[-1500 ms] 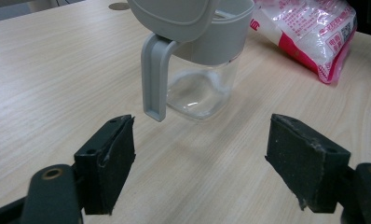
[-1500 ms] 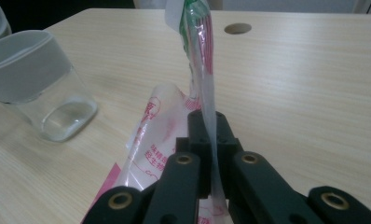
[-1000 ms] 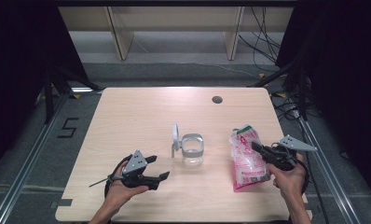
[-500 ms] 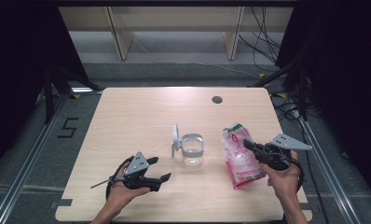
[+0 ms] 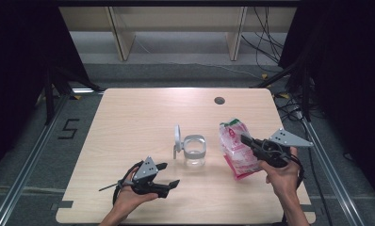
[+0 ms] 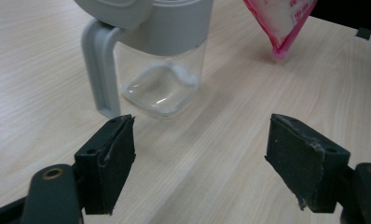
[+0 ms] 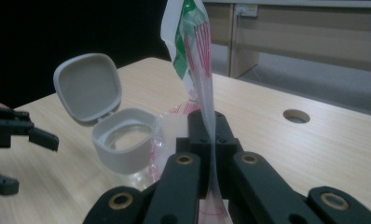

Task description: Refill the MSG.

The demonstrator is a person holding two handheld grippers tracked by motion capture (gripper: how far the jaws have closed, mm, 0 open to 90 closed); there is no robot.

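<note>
A clear plastic container (image 5: 194,150) with a grey rim stands mid-table, its hinged grey lid (image 5: 176,136) flipped up on its left. My right gripper (image 5: 246,139) is shut on a pink and white bag (image 5: 233,147) just right of the container, holding it up on edge. In the right gripper view the jaws (image 7: 207,119) pinch the bag (image 7: 193,46) flat, with the open container (image 7: 125,144) to the left. My left gripper (image 5: 168,175) rests open near the front edge. Its own view shows wide-apart pads (image 6: 107,163), the container (image 6: 160,70) ahead and the bag's lower corner (image 6: 281,28) close to the tabletop.
The wooden table (image 5: 143,117) has a round cable hole (image 5: 219,100) at the back right. Dark drapes stand on both sides, with cables on the floor at the right. My left gripper (image 7: 16,135) also appears at the left edge of the right gripper view.
My right gripper has risen and moved back and slightly left with the bag, which went from lying tilted on the table to standing nearly upright. The left gripper has hardly moved.
</note>
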